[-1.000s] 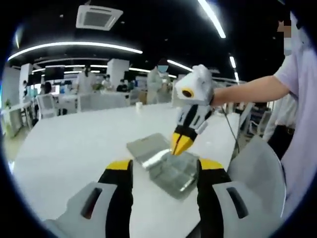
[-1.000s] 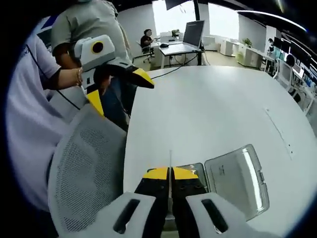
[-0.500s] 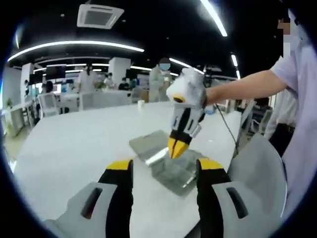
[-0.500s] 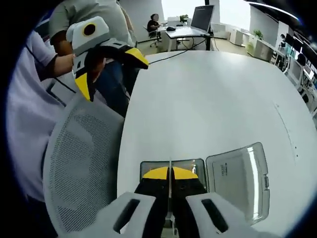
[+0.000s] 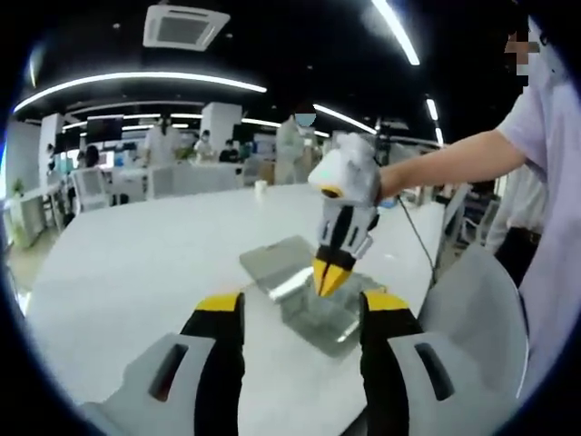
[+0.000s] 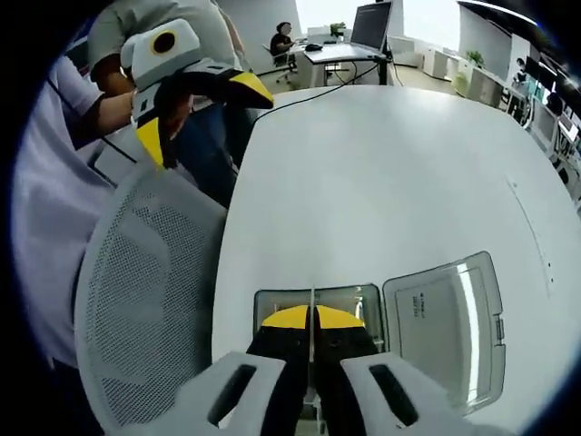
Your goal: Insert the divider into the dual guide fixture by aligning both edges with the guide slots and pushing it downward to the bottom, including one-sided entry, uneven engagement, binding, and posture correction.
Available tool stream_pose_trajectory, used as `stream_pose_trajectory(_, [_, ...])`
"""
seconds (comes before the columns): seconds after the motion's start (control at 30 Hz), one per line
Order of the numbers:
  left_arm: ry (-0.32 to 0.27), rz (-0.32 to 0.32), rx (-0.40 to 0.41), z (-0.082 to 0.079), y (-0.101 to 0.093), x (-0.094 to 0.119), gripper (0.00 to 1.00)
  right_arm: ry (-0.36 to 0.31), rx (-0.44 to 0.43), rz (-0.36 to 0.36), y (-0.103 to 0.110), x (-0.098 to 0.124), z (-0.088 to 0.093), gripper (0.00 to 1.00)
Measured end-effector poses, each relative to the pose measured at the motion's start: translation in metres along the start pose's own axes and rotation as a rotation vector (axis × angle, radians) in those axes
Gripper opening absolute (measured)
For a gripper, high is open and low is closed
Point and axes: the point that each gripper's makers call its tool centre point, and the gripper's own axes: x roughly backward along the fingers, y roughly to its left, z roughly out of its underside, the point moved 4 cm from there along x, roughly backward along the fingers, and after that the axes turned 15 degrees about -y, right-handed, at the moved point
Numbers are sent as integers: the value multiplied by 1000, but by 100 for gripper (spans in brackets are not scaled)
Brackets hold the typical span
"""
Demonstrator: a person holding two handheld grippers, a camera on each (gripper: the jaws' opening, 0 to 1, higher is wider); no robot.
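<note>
In the right gripper view, the right gripper [image 6: 311, 320] is seen with its yellow-tipped jaws clenched on the divider [image 6: 311, 300], a thin sheet seen edge-on as a pale line rising straight out from between the tips. Directly beyond the tips, the open clear box of the dual guide fixture [image 6: 272, 301] is seen on the white table [image 6: 390, 173], with its hinged lid [image 6: 445, 325] laid flat beside it. The divider's edge is lined up over the middle of the box; whether it has entered the guide slots cannot be told.

In the left gripper view, the right gripper [image 5: 329, 278] is shown pointing steeply down, its tips at the fixture [image 5: 318, 318], which lies between and beyond the left gripper's jaws. The left gripper [image 5: 302, 304] is held released, jaws wide apart and holding nothing, well short of the fixture. In the right gripper view it [image 6: 195, 109] is seen raised beside a mesh chair back [image 6: 145, 291].
</note>
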Motion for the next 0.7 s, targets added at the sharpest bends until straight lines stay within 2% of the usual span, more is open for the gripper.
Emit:
stream_pose_trajectory(0.3, [1, -4, 1, 1, 2, -2, 48, 4, -12, -9, -3, -3, 4, 0])
stream_pose_trajectory(0.7, [0, -8, 1, 0, 4, -3, 48, 4, 15, -9, -4, -8, 8, 0])
